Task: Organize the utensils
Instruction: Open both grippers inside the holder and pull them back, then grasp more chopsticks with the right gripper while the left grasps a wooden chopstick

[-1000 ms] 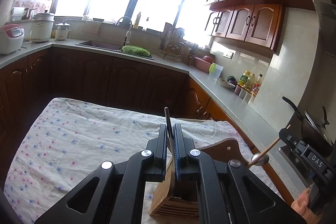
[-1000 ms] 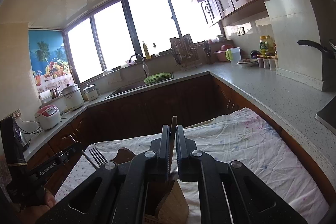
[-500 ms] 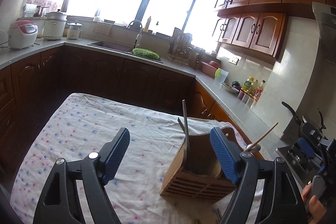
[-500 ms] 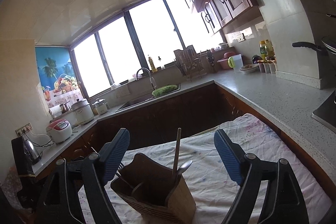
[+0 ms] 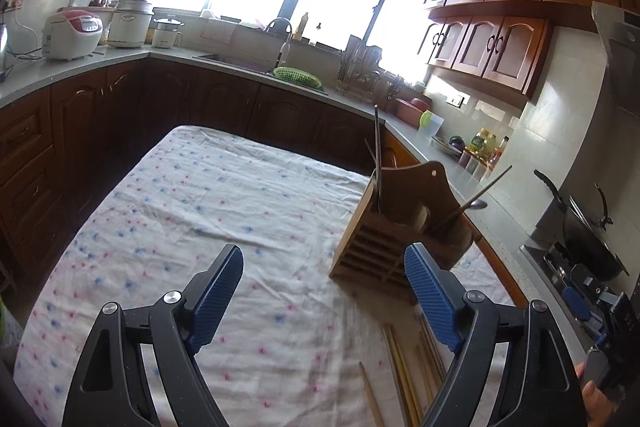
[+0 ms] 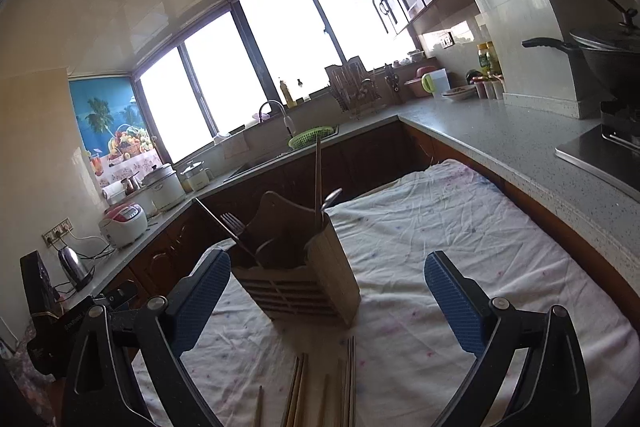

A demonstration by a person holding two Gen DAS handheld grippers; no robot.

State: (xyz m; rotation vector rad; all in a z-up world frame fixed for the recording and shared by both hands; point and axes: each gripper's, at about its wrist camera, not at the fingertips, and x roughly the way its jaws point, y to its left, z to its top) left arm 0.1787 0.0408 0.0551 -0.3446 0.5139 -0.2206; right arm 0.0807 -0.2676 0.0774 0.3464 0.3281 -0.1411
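A slatted wooden utensil holder (image 5: 400, 235) (image 6: 304, 287) stands on the flowered tablecloth (image 5: 200, 211) (image 6: 440, 227). In it are a fork (image 6: 234, 223), a spoon (image 6: 332, 197) (image 5: 478, 205) and upright chopsticks (image 5: 377, 155) (image 6: 318, 179). Several loose chopsticks (image 5: 404, 371) (image 6: 300, 387) lie on the cloth in front of the holder. My left gripper (image 5: 322, 255) is open and holds nothing, set back to the holder's left. My right gripper (image 6: 327, 257) is still opening, well short of the holder, with nothing between its pads.
A grey counter (image 6: 500, 135) wraps around the table, with a sink and green basket (image 5: 298, 77). A wok on the stove (image 5: 588, 239) is at the right. Rice cookers (image 5: 72, 35) and a kettle (image 6: 74, 267) stand at the left. A hand (image 5: 596, 399) shows at the lower right.
Both grippers were shut on thin utensils over the holder. Both have opened wide and drawn back, leaving those utensils standing in the holder. Loose chopsticks have come into view.
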